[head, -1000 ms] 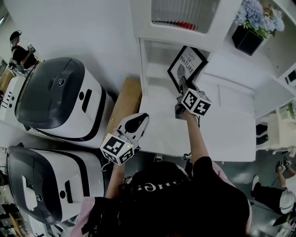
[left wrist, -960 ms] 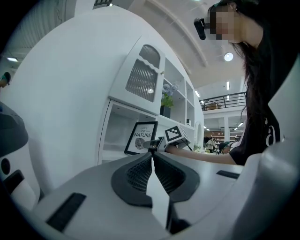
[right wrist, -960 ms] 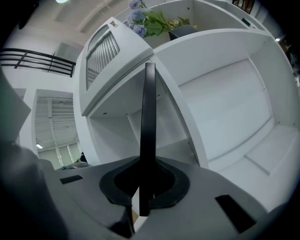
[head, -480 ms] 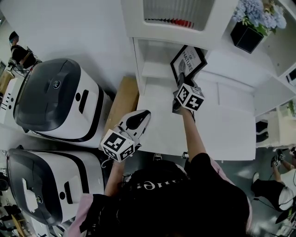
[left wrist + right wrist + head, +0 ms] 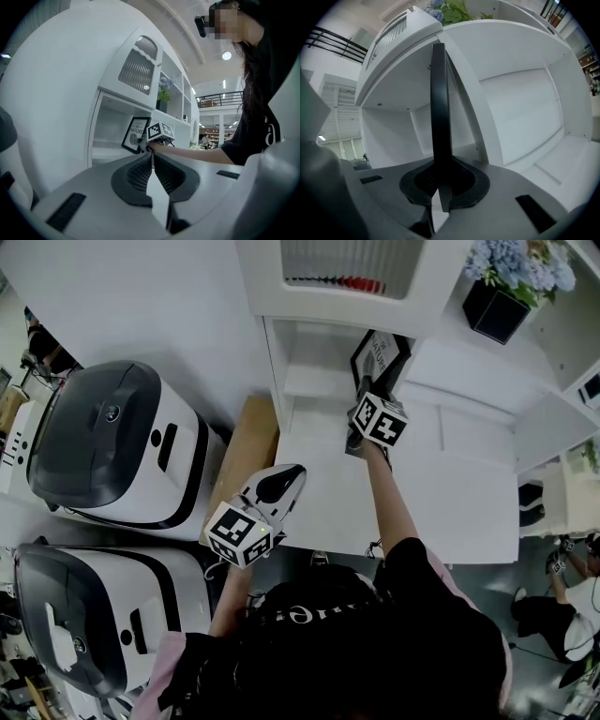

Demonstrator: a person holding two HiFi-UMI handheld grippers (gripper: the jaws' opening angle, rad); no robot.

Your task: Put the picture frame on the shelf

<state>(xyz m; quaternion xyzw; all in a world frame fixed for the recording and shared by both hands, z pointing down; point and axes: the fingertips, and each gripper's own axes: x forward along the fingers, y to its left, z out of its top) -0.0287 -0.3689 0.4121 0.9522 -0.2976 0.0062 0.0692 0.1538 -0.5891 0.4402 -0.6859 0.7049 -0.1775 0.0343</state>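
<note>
In the head view the right gripper (image 5: pixel 364 390) has carried the frame (image 5: pixel 379 354) in toward the shelf (image 5: pixel 314 381). The frame now stands at the mouth of the lower opening, no longer out over the counter (image 5: pixel 422 493), so placing looks close. Whether its foot rests yet cannot be told. The left gripper (image 5: pixel 292 472) hangs well apart. The left gripper view shows its jaws closed on nothing, and it shows the frame's printed face, which the right gripper view lacks. There the frame is an upright black edge pinched between the closed jaws, the shelf behind it.
</note>
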